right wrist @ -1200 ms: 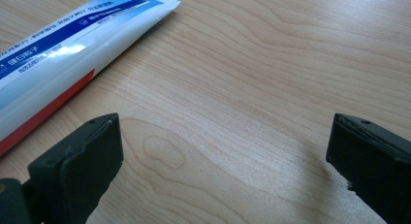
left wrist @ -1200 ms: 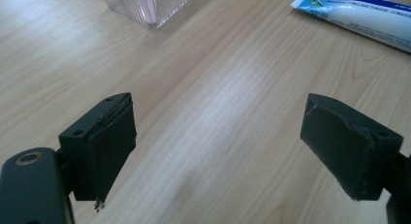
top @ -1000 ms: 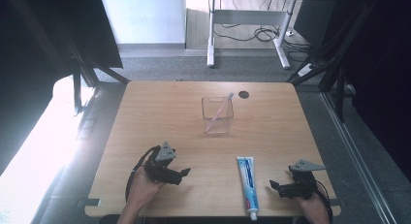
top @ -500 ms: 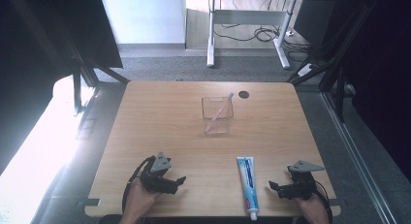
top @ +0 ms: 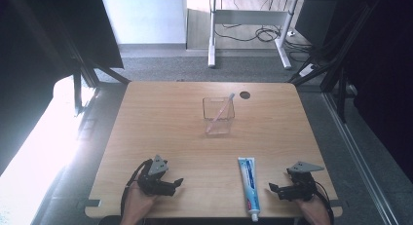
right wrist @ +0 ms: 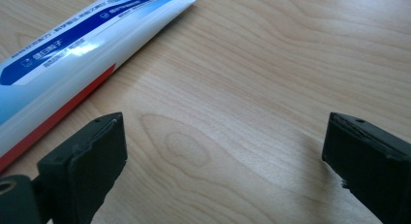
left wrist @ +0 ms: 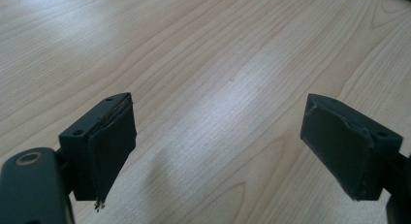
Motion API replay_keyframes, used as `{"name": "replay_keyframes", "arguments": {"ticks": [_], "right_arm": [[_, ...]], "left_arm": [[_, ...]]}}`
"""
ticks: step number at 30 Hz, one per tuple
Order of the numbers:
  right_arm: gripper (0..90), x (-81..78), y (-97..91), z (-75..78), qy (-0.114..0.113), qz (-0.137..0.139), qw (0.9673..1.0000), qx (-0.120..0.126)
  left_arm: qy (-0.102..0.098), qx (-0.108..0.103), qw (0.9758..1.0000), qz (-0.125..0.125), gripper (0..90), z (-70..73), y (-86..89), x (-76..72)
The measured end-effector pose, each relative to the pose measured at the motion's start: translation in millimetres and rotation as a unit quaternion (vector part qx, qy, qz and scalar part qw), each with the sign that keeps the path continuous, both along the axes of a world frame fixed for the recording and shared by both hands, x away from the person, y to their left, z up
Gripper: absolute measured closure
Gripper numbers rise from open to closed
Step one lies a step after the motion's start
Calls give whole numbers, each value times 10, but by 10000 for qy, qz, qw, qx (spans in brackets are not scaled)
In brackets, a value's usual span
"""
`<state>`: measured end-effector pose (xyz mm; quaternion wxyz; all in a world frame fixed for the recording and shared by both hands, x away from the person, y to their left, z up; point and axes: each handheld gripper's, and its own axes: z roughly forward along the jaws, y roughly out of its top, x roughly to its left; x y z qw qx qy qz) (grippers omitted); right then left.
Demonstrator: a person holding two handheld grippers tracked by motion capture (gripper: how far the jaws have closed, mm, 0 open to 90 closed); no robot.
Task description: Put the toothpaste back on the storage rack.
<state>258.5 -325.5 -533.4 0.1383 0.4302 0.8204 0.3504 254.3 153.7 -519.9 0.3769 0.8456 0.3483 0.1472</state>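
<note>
We see a wooden table [top: 160,122] from above, with a person's two hands coming in from the near edge, each holding a gripper. The left gripper [top: 171,184] sits low near the table's front left part, held in the left hand [top: 139,203], with its grey three-cornered plate on top. In the left gripper view its own two black jaws stand wide apart, with only bare wood grain between them; the left gripper [left wrist: 218,151] holds nothing.

The right gripper [top: 276,190] rests near the front right corner, held in the right hand [top: 314,210]. In the right gripper view its jaws are also spread wide over bare wood, and the right gripper [right wrist: 223,166] grips nothing.

Between the two grippers, closer to the right one, lies a toothpaste tube [top: 249,182], white and blue with a red stripe. It lies flat, lengthwise from front to back, with its cap at the table's near edge. In the right gripper view the toothpaste tube [right wrist: 72,54] runs across the upper left, just beside the left-hand jaw but apart from it.

Farther back, near the table's middle, stands a clear glass container [top: 218,116]. A pinkish toothbrush [top: 220,113] leans slantwise inside it, its upper end poking above the rim. A dark round hole [top: 244,95] sits in the tabletop just beyond the container, to its right.
</note>
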Motion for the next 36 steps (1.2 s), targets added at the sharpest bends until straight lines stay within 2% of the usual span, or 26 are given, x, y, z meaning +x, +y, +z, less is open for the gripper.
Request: {"name": "replay_keyframes", "arguments": {"ticks": [2,7,9,12,14,15,16,18,19,23,29,33,36], "right_arm": [[47,-6,20,22,6,25,10000,-28],[95,-14,49,95,110,53,9999,114],[128,-19,52,118,182,72,9997,155],[164,-26,49,130,346,35,9994,90],[280,-36,33,142,365,-26,9993,10],[353,-39,19,151,375,-60,9993,22],[475,-42,2,169,403,-59,9991,71],[594,-54,-4,202,425,-8,9990,101],[680,-61,-1,220,411,68,9991,107],[896,-86,49,277,362,378,9985,153],[900,-106,163,309,506,619,9966,215],[900,-113,266,343,498,835,9949,280],[900,-126,340,372,478,984,9935,314]], "left_arm": [[4,26,10000,25,131,-3,15,6],[-29,-63,9999,105,131,10,64,3],[-43,-116,9999,113,131,14,86,7],[-34,-142,9998,145,132,11,108,8],[-26,-145,9998,156,132,5,113,10],[-28,-145,9998,168,132,2,112,10],[-32,-143,9997,170,132,1,110,9],[-40,-119,9998,140,132,4,108,9],[-50,-122,9998,141,132,5,104,6],[-60,-129,9998,143,132,8,110,3],[-74,-192,9997,166,133,17,128,0],[-80,-208,9996,164,133,22,127,-7],[-57,-339,9993,138,133,32,127,-17]]}}
